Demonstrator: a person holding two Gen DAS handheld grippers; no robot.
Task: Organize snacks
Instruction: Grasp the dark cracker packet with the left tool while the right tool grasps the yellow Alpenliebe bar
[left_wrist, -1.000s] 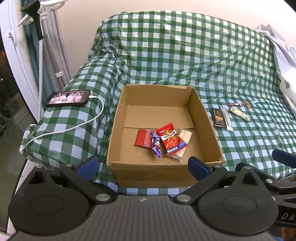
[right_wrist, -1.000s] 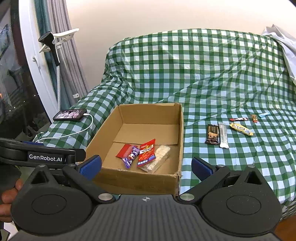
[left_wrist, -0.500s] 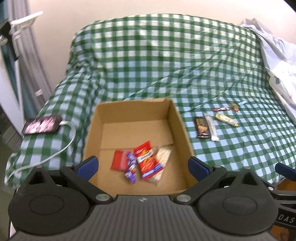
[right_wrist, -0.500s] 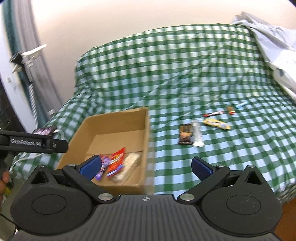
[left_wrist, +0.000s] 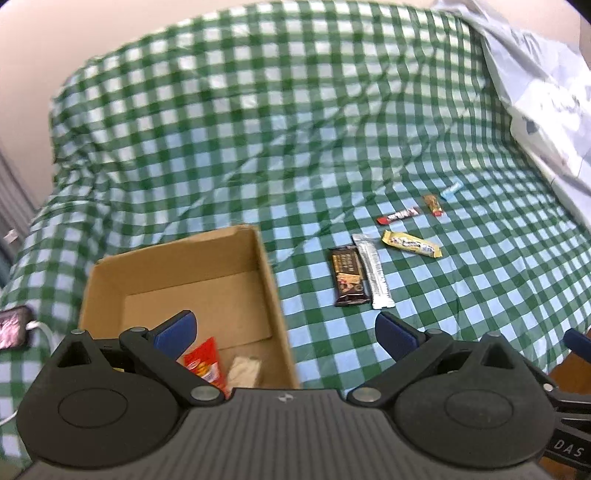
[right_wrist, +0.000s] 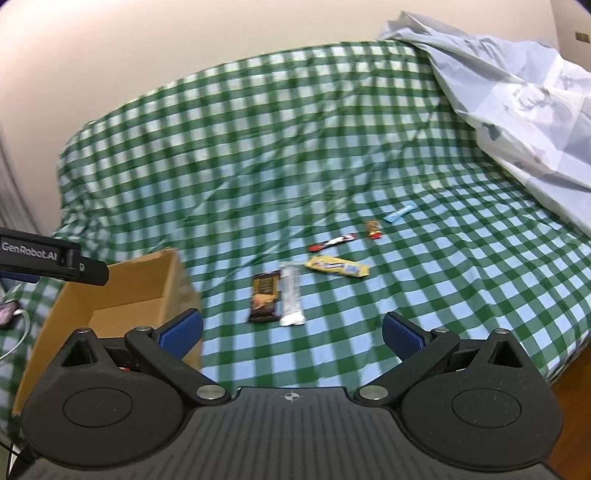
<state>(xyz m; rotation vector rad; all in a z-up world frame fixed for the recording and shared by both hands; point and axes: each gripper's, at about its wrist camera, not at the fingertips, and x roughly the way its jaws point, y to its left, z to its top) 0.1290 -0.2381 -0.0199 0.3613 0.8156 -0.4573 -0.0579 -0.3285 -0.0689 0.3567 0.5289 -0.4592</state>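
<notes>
- The left gripper (left_wrist: 284, 326) hangs over the near edge of the bed (left_wrist: 258, 122), its jaws spread wide and grasping nothing.
- The right gripper (right_wrist: 291, 328) is also over the near edge, further to the right; its jaws are released wide and hold nothing.
- A cardboard box (left_wrist: 271, 280) sits on the checked bedcover at the bed's near left. It is open-topped.
- Inside the box, by its near wall, lie a red snack packet (left_wrist: 205, 363) and a pale packet (left_wrist: 243, 371), side by side; the left gripper's body hides part of the box floor.
- Right of the box, on the cover, a dark brown bar (right_wrist: 265, 295) and a silver-white bar (right_wrist: 290, 297) lie touching along their long sides.
- Just beyond them a yellow bar (right_wrist: 337, 266) lies crosswise.
- Further back sit a red-and-black bar (right_wrist: 333, 242), a small orange candy (right_wrist: 373, 229) and a light blue wrapper (right_wrist: 398, 213), each apart from the next.
- A pale crumpled sheet (right_wrist: 517, 96) covers the bed's far right corner.
- A phone (left_wrist: 13, 326) with a white cable lies at the left edge.
</notes>
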